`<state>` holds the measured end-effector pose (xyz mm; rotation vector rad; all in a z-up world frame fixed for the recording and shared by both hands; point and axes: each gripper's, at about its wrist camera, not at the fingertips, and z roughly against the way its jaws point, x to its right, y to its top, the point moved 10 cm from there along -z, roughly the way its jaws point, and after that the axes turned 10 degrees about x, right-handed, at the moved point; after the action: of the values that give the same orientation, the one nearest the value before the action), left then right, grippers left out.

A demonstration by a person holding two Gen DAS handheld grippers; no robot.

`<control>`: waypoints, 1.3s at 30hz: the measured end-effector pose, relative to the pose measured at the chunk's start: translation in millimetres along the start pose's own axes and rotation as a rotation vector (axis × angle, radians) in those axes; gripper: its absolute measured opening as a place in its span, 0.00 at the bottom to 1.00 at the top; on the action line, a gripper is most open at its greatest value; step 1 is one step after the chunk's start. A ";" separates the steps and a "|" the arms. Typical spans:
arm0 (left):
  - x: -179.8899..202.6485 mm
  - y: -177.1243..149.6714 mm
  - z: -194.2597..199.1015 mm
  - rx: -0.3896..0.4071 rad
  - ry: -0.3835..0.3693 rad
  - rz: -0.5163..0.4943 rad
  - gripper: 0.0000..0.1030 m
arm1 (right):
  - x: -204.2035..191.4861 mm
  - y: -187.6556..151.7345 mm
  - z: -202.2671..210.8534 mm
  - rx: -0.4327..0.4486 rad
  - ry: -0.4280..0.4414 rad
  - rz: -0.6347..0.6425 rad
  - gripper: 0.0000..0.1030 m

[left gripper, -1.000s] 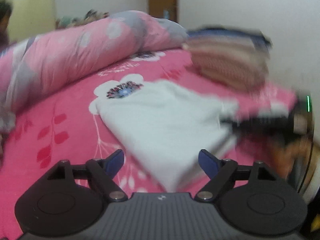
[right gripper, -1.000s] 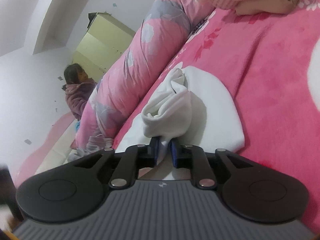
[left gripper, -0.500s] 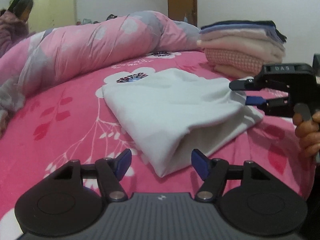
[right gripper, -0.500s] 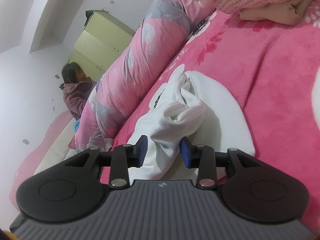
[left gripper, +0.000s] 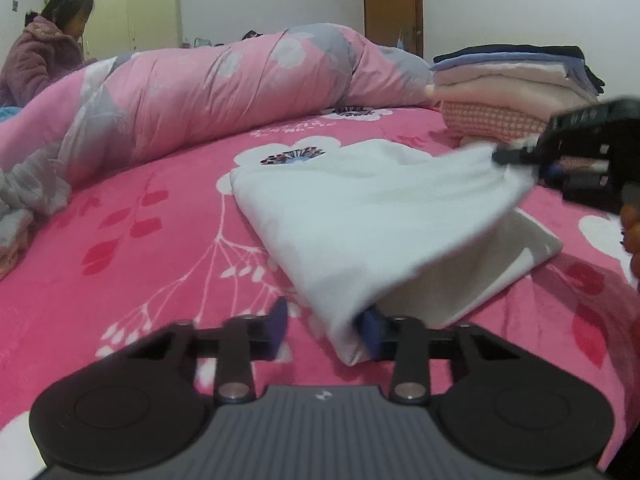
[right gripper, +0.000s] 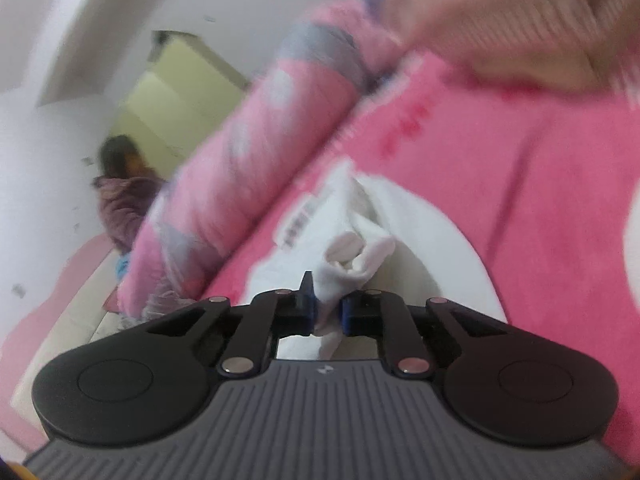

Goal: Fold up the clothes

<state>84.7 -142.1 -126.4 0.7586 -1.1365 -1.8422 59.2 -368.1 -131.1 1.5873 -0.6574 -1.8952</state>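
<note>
A: Currently, where is the white garment (left gripper: 360, 216) lying, and how is it oriented?

B: It is resting on the pink floral blanket (left gripper: 140, 248), folded into a long wedge. In the left wrist view its long axis is running from the near corner at the left gripper (left gripper: 326, 330) up and away to the right, toward the right gripper (left gripper: 536, 164). The upper layer is being held off the lower layer, which is lying flat on the blanket.

A: What is the left gripper doing?

B: Its jaws are standing moderately apart. The near corner of the garment is sitting between them, against the right-hand blue pad (left gripper: 370, 330); a firm pinch cannot be confirmed.

A: And the right gripper (right gripper: 328, 308)?

B: Its jaws are standing narrow, pinching a bunched fold of the white garment (right gripper: 352, 256). The right wrist view is blurred.

A: What is surrounding the work area?

B: A rolled pink quilt (left gripper: 208, 96) is lying along the far side, and a stack of folded clothes (left gripper: 512, 92) is sitting beyond the garment, near its far end. A person in a purple jacket (left gripper: 40, 56) is sitting at far left.
</note>
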 end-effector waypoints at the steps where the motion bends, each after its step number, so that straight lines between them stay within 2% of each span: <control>1: 0.5 -0.7 0.1 -0.004 0.001 0.005 0.21 | -2.9 1.7 3.5 0.005 0.005 0.027 0.08; 6: 0.9 -7.4 -0.4 -0.038 -0.004 0.041 0.16 | 27.5 -14.2 3.2 -0.041 -0.060 0.023 0.08; 8: 0.1 -8.1 1.1 -0.040 0.000 0.040 0.15 | 28.2 -12.6 6.4 -0.026 -0.043 -0.008 0.07; 11: 1.7 -10.0 1.4 -0.045 -0.001 0.026 0.15 | 16.7 -4.7 12.1 0.004 -0.009 0.049 0.07; 16: 4.7 -13.5 0.0 -0.056 -0.003 -0.005 0.15 | 55.7 -24.4 6.5 -0.090 -0.060 -0.041 0.08; 19: 5.2 -13.8 -0.2 -0.055 -0.009 -0.019 0.15 | 62.1 -16.1 19.3 -0.065 -0.065 -0.047 0.09; 22: 6.8 -14.0 -0.1 -0.052 -0.006 -0.040 0.16 | 70.4 0.1 32.9 -0.042 -0.087 -0.053 0.14; 24: 6.7 -14.2 -0.5 -0.052 -0.004 -0.040 0.16 | 69.3 10.7 41.2 -0.010 -0.136 0.011 0.14; 26: 7.1 -14.3 -0.6 -0.053 -0.002 -0.041 0.16 | 57.3 23.1 48.8 0.036 -0.140 0.075 0.14; 29: 7.5 -13.9 -0.7 -0.056 0.001 -0.044 0.16 | 29.8 30.5 51.3 0.060 -0.091 0.185 0.14; 32: 5.2 -13.4 -0.5 -0.060 0.002 -0.027 0.16 | 11.2 15.2 41.1 0.010 -0.051 0.300 0.14; 35: 4.1 -14.2 0.0 -0.061 -0.001 -0.023 0.16 | 25.4 -7.2 27.7 -0.071 -0.106 0.363 0.12; 37: 4.2 -15.1 0.5 -0.060 -0.006 -0.023 0.16 | 52.4 -23.3 21.7 -0.139 -0.199 0.392 0.12; 39: 2.0 -16.7 2.1 -0.062 -0.018 -0.011 0.16 | 61.2 -24.0 23.9 -0.132 -0.197 0.364 0.12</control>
<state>76.5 -138.7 -140.8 0.7156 -1.0835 -1.8877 25.0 -393.8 -186.5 1.1197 -0.8241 -1.7897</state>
